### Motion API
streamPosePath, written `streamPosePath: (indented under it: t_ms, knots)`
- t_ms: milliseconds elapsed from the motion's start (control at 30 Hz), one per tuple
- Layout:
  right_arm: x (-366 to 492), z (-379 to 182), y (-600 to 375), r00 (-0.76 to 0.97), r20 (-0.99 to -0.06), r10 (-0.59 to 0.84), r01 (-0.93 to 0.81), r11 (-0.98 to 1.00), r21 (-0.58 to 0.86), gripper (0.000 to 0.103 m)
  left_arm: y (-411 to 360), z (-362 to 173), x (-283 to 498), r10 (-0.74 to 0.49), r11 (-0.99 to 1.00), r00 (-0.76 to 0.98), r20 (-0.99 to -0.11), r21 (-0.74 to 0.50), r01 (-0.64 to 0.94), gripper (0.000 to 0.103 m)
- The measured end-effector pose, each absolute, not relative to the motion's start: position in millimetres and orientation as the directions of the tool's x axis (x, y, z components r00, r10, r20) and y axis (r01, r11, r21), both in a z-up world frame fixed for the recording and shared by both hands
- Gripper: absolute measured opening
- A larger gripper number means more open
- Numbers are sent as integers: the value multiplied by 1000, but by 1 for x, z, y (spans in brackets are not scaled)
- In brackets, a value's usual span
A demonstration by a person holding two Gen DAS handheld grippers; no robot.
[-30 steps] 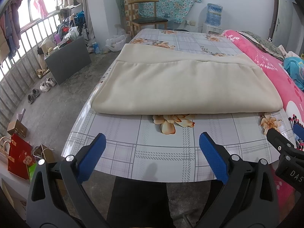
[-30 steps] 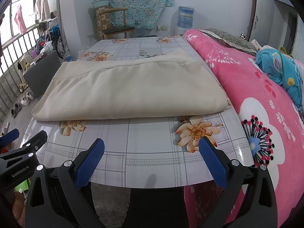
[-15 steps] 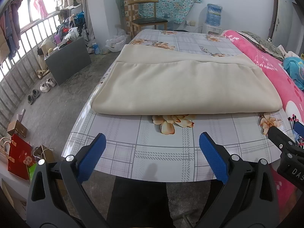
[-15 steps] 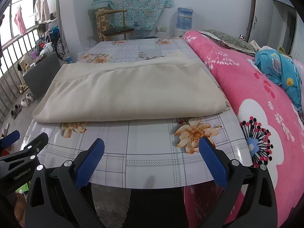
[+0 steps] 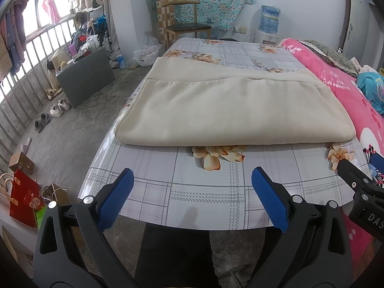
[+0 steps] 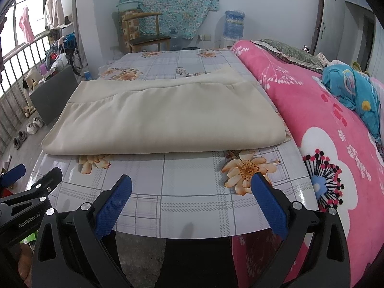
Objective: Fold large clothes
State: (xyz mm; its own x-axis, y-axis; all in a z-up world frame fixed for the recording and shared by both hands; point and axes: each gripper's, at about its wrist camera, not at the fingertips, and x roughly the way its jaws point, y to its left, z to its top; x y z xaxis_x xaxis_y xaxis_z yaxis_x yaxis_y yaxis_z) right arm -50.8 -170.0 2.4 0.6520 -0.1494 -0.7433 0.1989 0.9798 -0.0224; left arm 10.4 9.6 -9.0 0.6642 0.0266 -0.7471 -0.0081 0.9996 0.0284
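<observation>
A large cream garment (image 5: 230,110) lies folded flat in a wide rectangle on the table with the floral checked cover (image 5: 192,192); it also shows in the right wrist view (image 6: 168,120). My left gripper (image 5: 192,192) is open and empty, held above the table's near edge, short of the garment. My right gripper (image 6: 192,192) is open and empty too, at the near edge toward the right. Each gripper shows at the side of the other's view: the right one (image 5: 360,187), the left one (image 6: 36,187).
A pink floral blanket (image 6: 336,144) covers the bed against the table's right side, with a blue bundle (image 6: 355,91) on it. A wooden chair (image 5: 184,24) and a water dispenser (image 5: 268,21) stand beyond the table. A grey box (image 5: 84,76), shoes and bags lie on the floor at left.
Both grippers have drifted very slightly; the views are almost the same. The garment has not moved and both grippers stay open.
</observation>
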Motion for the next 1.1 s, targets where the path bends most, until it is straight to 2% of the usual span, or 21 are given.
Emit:
streamPosePath:
  t_ms: [1100]
  knots:
    - [-50,4,-168,655,-741,-148,192,981,-26,97,11,-8,11,26,1000,665,-746,28,-8,95]
